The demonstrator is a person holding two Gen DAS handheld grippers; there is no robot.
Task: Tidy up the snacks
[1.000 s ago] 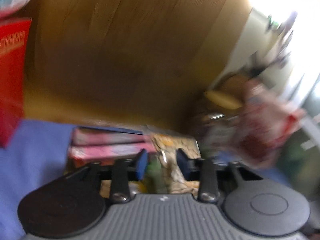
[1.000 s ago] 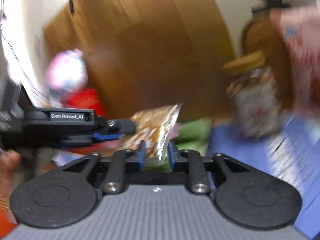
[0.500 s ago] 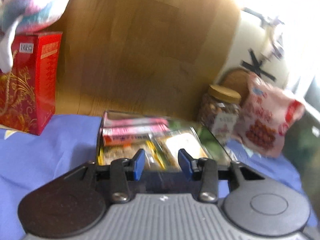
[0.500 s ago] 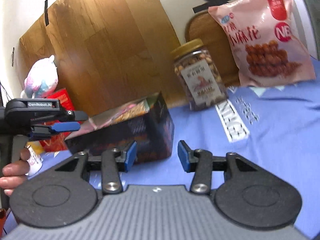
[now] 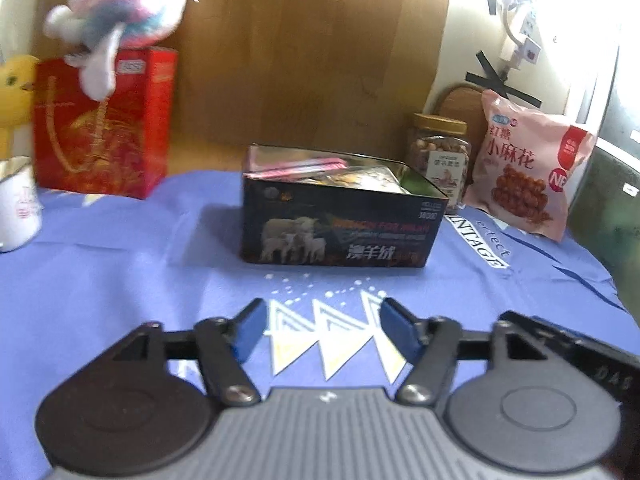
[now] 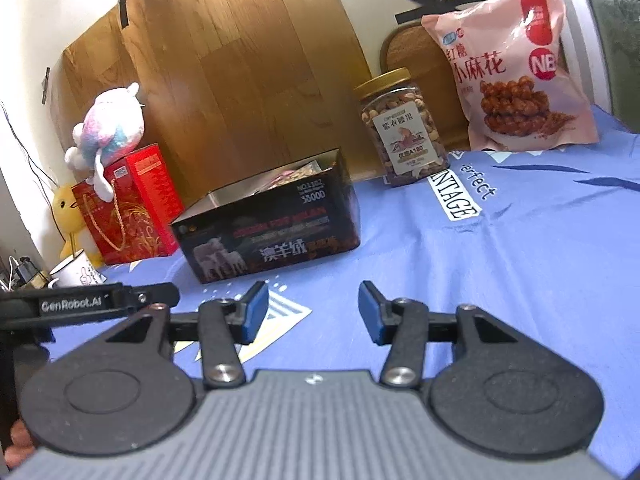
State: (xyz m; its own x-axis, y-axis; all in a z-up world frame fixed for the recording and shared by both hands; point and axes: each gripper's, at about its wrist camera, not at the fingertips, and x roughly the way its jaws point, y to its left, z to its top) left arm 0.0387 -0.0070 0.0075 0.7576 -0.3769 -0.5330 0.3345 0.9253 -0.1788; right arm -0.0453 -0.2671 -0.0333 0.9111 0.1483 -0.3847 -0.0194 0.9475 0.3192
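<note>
A dark open box (image 5: pixel 340 228) (image 6: pixel 272 236) printed with sheep stands on the blue cloth, with pink and golden snack packets (image 5: pixel 304 168) lying inside it. My left gripper (image 5: pixel 322 330) hovers over the cloth well in front of the box, its jaws opening and nothing between them. My right gripper (image 6: pixel 312 312) is also back from the box, jaws opening and empty. The body of the left gripper (image 6: pixel 88 304) shows at the left edge of the right wrist view. A nut jar (image 5: pixel 440 156) (image 6: pixel 404 132) and a pink twist-snack bag (image 5: pixel 532 168) (image 6: pixel 516 68) stand behind the box at the right.
A red gift bag (image 5: pixel 104 124) (image 6: pixel 128 204) with a plush toy (image 5: pixel 120 20) (image 6: pixel 108 128) on top stands at the back left, beside a yellow plush (image 5: pixel 14 84) and a white cup (image 5: pixel 18 204). A wooden board (image 6: pixel 224 68) leans on the wall behind.
Both grippers have pulled back from the box and opened wider. A golden snack packet that was between the right jaws a second ago is no longer held.
</note>
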